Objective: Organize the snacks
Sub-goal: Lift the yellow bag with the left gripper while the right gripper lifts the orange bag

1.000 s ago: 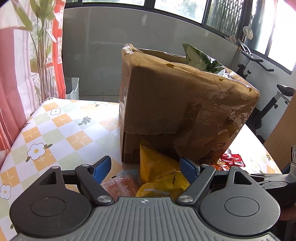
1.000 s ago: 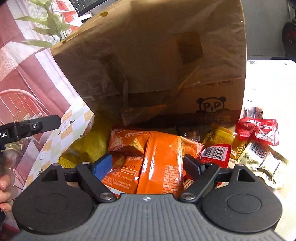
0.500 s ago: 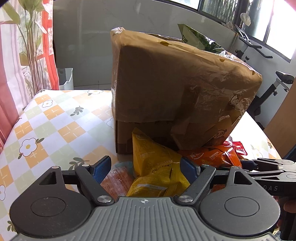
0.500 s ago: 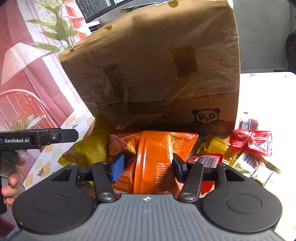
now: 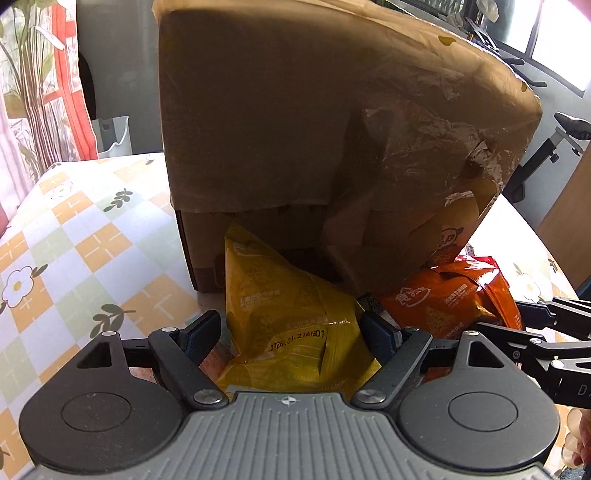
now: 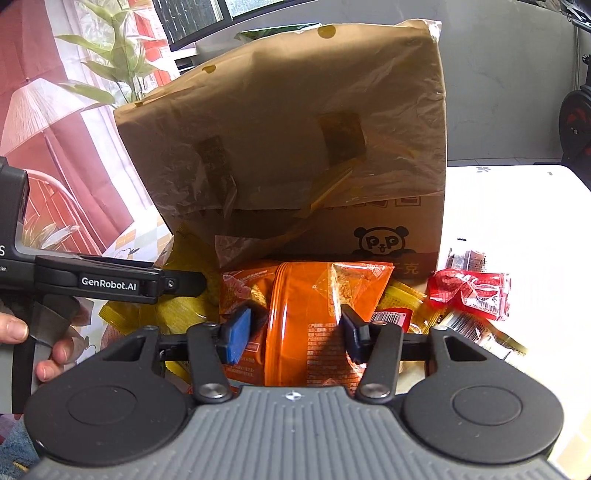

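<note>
A tall brown cardboard box (image 5: 332, 129) stands on the table; it also fills the right wrist view (image 6: 295, 155). Snack packets lie heaped at its front. A yellow packet (image 5: 291, 321) lies between the fingers of my left gripper (image 5: 291, 330), which is open around it. My right gripper (image 6: 295, 332) has its blue pads against an orange packet (image 6: 306, 321) and is shut on it. That orange packet also shows in the left wrist view (image 5: 447, 299). The left gripper's body (image 6: 107, 282) shows at the left of the right wrist view.
Red packets (image 6: 472, 291), a yellow packet (image 6: 402, 299) and a dark small packet (image 6: 467, 260) lie right of the heap. A green bag (image 6: 280, 31) sticks out of the box top. The checked flower tablecloth (image 5: 74, 240) spreads to the left. An exercise bike (image 5: 554, 140) stands beyond the table.
The right gripper has closed from wide open onto the orange packet. The left gripper has moved forward, closer to the yellow packet and the box, still open.
</note>
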The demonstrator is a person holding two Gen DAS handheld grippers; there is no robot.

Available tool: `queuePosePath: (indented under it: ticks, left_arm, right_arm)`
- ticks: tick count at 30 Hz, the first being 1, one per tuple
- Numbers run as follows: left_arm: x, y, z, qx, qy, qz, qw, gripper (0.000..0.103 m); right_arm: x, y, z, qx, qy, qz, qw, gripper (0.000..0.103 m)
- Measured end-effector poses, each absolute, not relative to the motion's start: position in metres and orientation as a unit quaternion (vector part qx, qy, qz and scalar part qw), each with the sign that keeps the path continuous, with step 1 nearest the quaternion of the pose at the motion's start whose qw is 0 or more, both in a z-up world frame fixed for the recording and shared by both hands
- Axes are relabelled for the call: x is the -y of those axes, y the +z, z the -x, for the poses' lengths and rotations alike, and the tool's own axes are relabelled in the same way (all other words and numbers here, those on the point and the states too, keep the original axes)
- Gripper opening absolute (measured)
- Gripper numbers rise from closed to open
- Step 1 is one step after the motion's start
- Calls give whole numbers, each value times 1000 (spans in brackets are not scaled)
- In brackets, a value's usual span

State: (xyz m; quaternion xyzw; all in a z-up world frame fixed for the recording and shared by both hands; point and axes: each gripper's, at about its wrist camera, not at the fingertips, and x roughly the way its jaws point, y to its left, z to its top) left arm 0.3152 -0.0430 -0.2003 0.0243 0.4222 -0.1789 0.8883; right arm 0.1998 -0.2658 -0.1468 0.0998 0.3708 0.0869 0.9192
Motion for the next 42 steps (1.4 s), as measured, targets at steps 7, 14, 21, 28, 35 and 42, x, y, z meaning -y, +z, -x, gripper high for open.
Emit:
queuePosePath:
  ticks: [7,14,21,28,35,42]
  left_arm:
    - [24,-195,-294,-398,-164,35,902,67]
    - [1,-166,-256,-336,-148,29,930,66]
    - [-18,-151,-239,-302,-94,44,948,66]
    - [-34,-128,-237,-278,-70,59,956,66]
    - [-37,-113,-234,-263,-62,57,961,66]
    - [-35,-93,-234,-243,-74,57,966,66]
  right_arm:
    - [267,-146,-197,-369,92,-122,917,53]
    - [271,-133,-188,-340,104,-133,925,52]
    - [280,-128,-178,-327,98,-148,928,52]
    - [295,-118,-167,-302,99,-173,932,52]
    - [309,-103,-154,-267,91,-187,941,52]
    - [316,-74,-144,-218,83,-183,955,52]
